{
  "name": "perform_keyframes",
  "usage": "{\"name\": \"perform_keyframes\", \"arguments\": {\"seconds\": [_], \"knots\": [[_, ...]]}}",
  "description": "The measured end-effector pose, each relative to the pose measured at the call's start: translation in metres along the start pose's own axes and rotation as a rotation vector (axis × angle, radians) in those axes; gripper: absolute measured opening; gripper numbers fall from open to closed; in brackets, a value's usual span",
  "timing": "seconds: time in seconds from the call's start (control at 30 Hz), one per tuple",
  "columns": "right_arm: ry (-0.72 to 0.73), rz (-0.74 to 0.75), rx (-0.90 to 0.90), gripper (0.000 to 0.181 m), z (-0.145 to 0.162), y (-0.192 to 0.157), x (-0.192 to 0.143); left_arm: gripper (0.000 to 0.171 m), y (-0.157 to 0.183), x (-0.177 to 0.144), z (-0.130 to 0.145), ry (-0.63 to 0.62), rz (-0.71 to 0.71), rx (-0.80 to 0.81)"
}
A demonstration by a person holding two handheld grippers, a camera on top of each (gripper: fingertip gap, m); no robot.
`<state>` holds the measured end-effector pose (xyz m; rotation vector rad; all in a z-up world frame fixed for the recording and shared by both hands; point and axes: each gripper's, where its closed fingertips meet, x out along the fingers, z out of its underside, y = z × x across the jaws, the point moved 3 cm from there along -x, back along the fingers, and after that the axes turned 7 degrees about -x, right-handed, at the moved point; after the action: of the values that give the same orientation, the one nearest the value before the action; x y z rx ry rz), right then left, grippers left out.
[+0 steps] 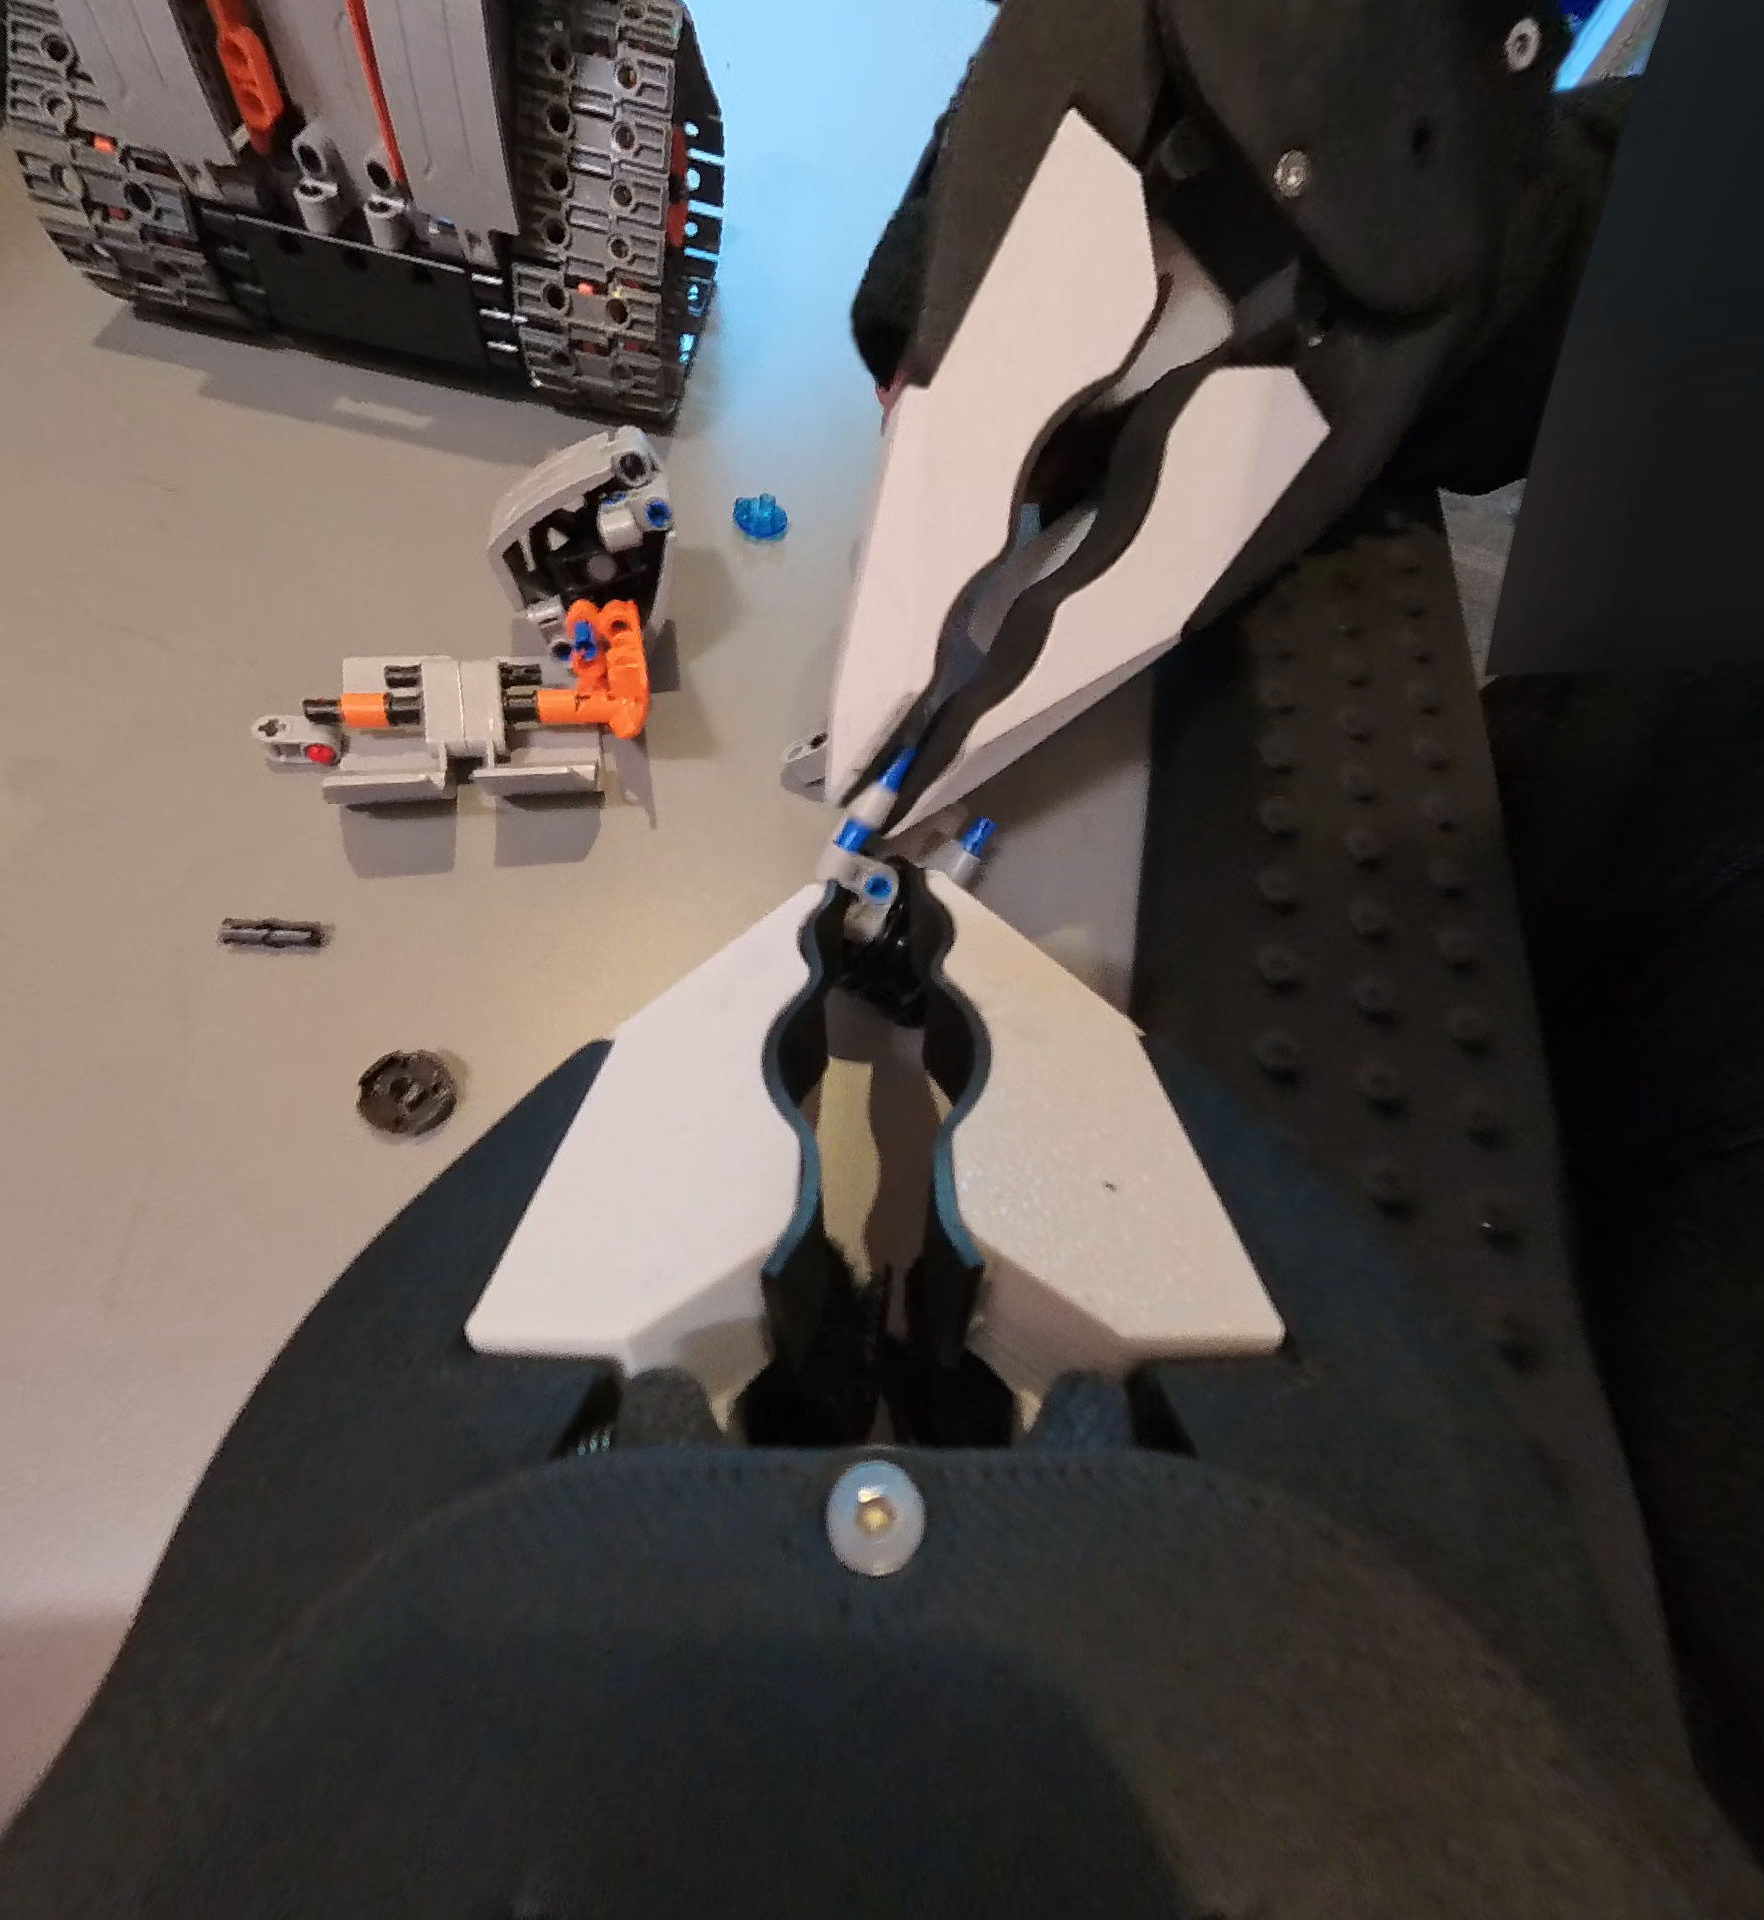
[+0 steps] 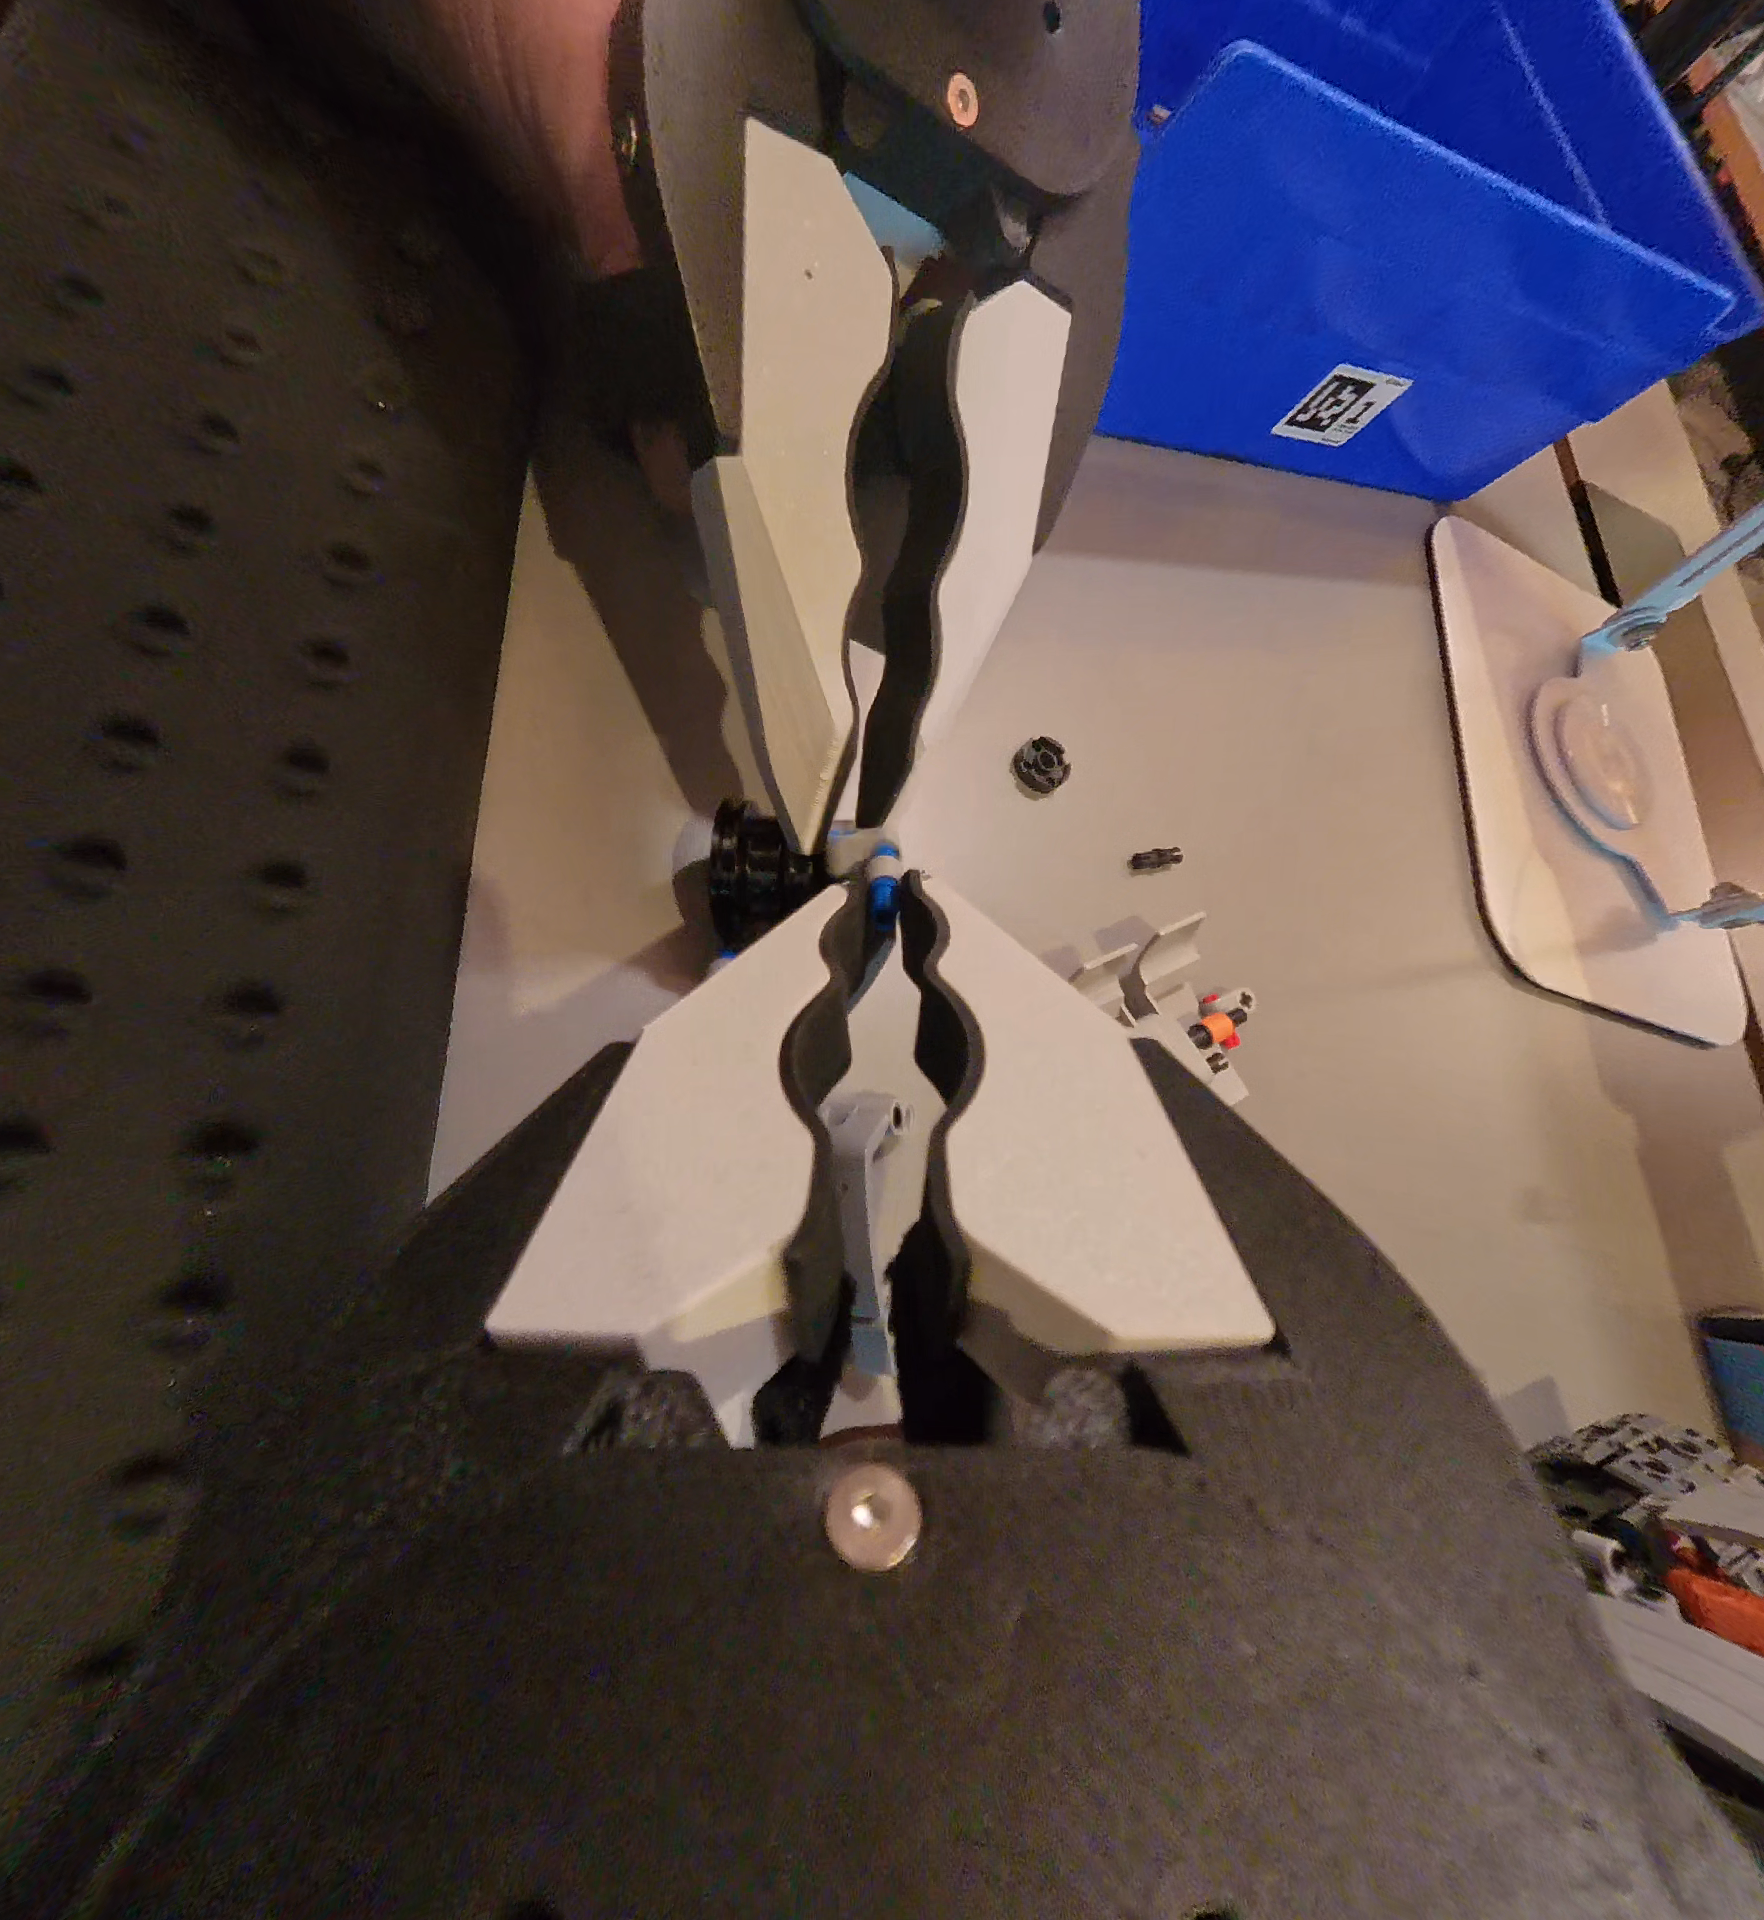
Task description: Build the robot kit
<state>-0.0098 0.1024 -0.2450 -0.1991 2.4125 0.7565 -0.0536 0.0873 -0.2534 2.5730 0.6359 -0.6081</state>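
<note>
Nearest in the left wrist view, the left gripper point(image 1: 873, 899) has its tongs closed together on the small assembly point(image 1: 862, 873), a short chain of grey connectors and blue pins with a black round part at one end. The black part sits between the pads just behind the tips. The right gripper point(image 2: 883, 899) meets it tip to tip, and its tongs are pinched on the blue pin end of the same assembly. The piece therefore hangs between the two grippers, above the table point(image 1: 130, 1143) and beside the black perforated plate point(image 1: 1377, 935).

Both grips are only at the very tips, so the hold looks thin. It seems wise to keep the two grippers in one line and not to twist.

The long axis of the assembly runs from the left tips up and right into the right tips, nearly along the fingers. The black end points to the left gripper.

A grey beam point(image 2: 862, 1195) shows in the gap of the right fingers. It is not clear if it is held.

Farther on the table lie a black round piece point(image 1: 408, 1093), a black pin point(image 1: 273, 933), a grey and orange sub-build point(image 1: 473, 727) and a clear blue stud point(image 1: 759, 516). The tracked model point(image 1: 369, 177) stands at the back.
</note>
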Motion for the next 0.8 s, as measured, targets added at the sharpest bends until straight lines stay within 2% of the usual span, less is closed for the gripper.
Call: {"name": "perform_keyframes", "arguments": {"seconds": [0.23,0.43,0.8], "knots": [[-0.058,0.041,-0.081,0.003,0.0008,-0.0016,0.0010,0.007,0.0007,0.0013,-0.0002,-0.006,-0.012,0.011],[0.007,-0.035,0.009,0.003,0.0018,-0.0008,0.0002,0.008,0.0020,0.0014,0.0006,-0.011,-0.005,0.030],[0.021,-0.134,0.016,0.003,0.0018,-0.0057,0.0012,0.007,0.0092,0.0034,0.0016,-0.040,-0.009,0.149]]}}
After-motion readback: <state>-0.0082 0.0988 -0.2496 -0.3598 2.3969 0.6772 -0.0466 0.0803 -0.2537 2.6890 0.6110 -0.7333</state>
